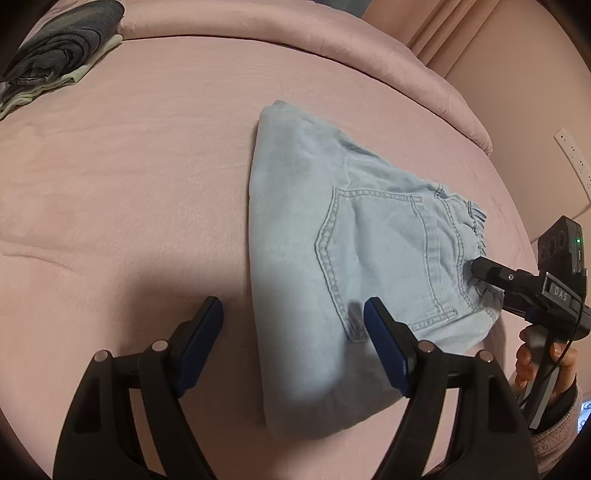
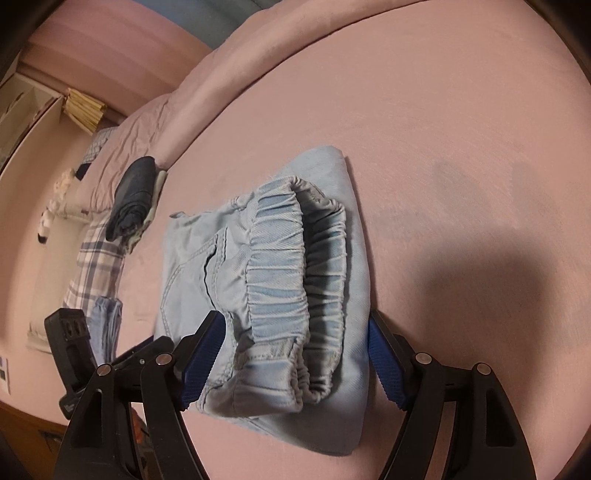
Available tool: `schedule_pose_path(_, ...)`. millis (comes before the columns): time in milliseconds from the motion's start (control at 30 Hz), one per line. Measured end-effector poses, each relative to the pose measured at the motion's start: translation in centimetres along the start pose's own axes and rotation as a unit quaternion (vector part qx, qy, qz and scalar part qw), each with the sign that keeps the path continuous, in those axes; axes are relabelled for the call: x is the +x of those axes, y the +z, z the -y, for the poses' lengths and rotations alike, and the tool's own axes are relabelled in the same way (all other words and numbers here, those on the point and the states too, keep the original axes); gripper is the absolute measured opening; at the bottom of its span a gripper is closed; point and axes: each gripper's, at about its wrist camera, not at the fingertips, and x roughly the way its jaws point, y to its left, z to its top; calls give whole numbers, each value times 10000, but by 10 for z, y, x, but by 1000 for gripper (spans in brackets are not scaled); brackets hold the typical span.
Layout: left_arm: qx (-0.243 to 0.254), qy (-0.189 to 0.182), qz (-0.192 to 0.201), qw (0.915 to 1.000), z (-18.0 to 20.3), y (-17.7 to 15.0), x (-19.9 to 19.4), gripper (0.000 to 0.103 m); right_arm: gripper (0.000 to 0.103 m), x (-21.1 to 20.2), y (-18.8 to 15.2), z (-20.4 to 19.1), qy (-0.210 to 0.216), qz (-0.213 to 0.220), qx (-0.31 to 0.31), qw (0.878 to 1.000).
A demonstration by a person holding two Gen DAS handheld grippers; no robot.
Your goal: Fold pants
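Note:
Light blue denim pants (image 1: 332, 236) lie folded into a compact packet on the pink bed sheet (image 1: 129, 177), back pocket up. My left gripper (image 1: 293, 306) hovers open at the packet's near left edge, one finger over the denim and one over bare sheet. In the right wrist view the elastic waistband (image 2: 280, 273) faces me. My right gripper (image 2: 295, 317) straddles that waistband end with its jaws wide; the pads sit beside the cloth without squeezing it. In the left wrist view the right gripper (image 1: 491, 290) comes in from the right, held by a hand (image 1: 535, 362).
A stack of dark folded garments (image 1: 55, 51) rests at the far left of the bed, also seen as the dark stack (image 2: 135, 195). Plaid cloth (image 2: 96, 266) hangs at the bed's edge. A rolled pink duvet (image 1: 295, 33) borders the far side. A wall (image 1: 535, 110) is close on the right.

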Motion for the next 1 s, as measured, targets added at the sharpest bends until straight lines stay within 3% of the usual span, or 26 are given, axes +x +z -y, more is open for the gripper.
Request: schedule_pose_path(1000, 199, -117, -97, 9997, 20, 22, 19, 81, 81, 9, 13, -3, 59, -75, -185, 9998)
